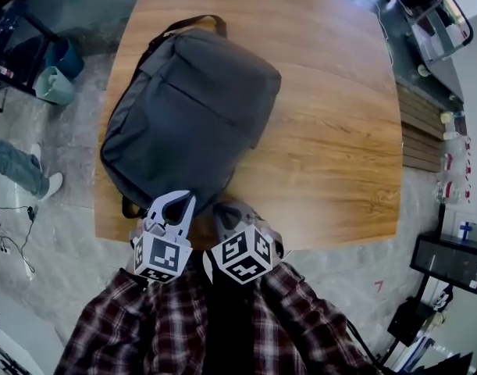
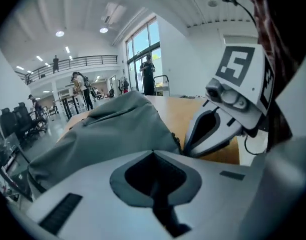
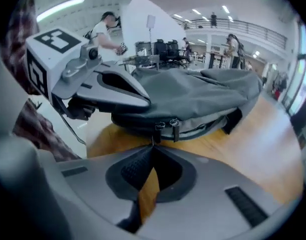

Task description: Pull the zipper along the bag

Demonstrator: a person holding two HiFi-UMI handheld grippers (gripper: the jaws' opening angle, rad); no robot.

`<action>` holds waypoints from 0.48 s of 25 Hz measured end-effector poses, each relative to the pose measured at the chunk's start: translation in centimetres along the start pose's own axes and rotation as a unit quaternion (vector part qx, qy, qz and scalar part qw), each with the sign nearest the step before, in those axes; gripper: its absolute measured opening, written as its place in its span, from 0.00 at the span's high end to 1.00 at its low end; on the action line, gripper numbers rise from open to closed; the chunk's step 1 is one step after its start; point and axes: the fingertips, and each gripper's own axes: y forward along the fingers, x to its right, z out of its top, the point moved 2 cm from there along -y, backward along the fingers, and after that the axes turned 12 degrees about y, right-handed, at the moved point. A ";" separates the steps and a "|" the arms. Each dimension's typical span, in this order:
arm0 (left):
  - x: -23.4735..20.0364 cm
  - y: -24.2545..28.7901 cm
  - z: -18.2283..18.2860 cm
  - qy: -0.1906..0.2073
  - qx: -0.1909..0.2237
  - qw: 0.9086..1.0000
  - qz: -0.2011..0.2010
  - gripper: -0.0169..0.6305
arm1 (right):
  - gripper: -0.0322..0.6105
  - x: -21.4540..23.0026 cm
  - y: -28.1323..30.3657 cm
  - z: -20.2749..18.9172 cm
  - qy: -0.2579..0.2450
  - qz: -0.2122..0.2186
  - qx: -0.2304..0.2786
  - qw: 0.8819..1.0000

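Your right hand-held gripper (image 3: pixel 153 146), jaws pressed together, is nearer: the dark zipper pulls (image 3: pixel 165 126) sit just ahead on the grey fabric backpack's (image 1: pixel 191 108) near edge, on the wooden tabletop (image 1: pixel 332 131). Your left hand-held gripper (image 2: pixel 154 154) is closed, empty.

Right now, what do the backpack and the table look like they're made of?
Backpack: dark grey woven fabric, matte, probably nylon or polyester; it sags and creases. Table: wood-look top with visible grain and slight sheen; solid wood, veneer or laminate can't be told.
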 end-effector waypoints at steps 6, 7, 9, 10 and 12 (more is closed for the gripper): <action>0.1 -0.4 -0.2 0.006 0.020 1.000 -0.008 0.96 | 0.93 1.9 0.3 0.0 -0.063 -0.035 -0.018 0.997; 0.2 -0.4 -0.3 0.009 0.020 1.000 -0.011 0.96 | 0.93 2.4 0.3 0.0 -0.062 -0.038 -0.020 0.997; 0.4 -0.5 -0.4 0.015 0.020 1.000 -0.015 0.96 | 0.93 3.6 0.4 -0.1 -0.060 -0.044 -0.023 0.997; 0.4 -0.5 -0.4 0.017 0.021 0.999 -0.017 0.96 | 0.93 4.2 0.5 0.0 -0.059 -0.048 -0.024 0.997; 0.5 -0.5 -0.4 0.018 0.020 0.999 -0.020 0.96 | 0.93 5.8 0.4 0.0 -0.055 -0.060 -0.027 0.996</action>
